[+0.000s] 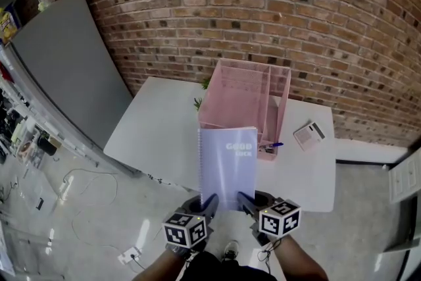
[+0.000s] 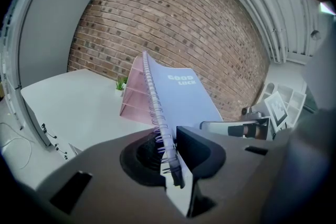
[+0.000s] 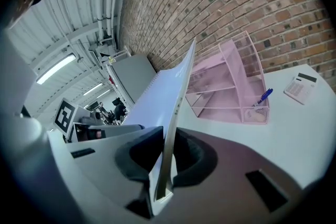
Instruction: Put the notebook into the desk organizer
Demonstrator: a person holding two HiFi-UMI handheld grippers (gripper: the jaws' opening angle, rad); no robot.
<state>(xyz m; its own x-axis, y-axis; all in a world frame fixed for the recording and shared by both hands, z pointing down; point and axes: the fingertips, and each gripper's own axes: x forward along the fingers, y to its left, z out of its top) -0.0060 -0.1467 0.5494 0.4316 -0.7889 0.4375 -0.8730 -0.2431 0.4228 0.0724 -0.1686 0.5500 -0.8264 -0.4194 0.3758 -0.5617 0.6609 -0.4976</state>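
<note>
The left gripper (image 1: 209,201) pinches the spiral-bound lower corner of the lilac notebook (image 1: 227,164), and the right gripper (image 1: 245,199) pinches its other lower corner (both sets of jaws are nearly closed on the cover). The notebook is held upright at centre frame, its top overlapping the pink mesh desk organizer (image 1: 240,92) on the white table (image 1: 158,125). A blue pen (image 1: 273,146) sits at the organizer's front, and a calculator (image 1: 308,135) lies to the right.

White table (image 1: 158,135) bears pink desk organizer (image 1: 230,102), calculator (image 1: 308,135), small plant (image 1: 197,103).
</note>
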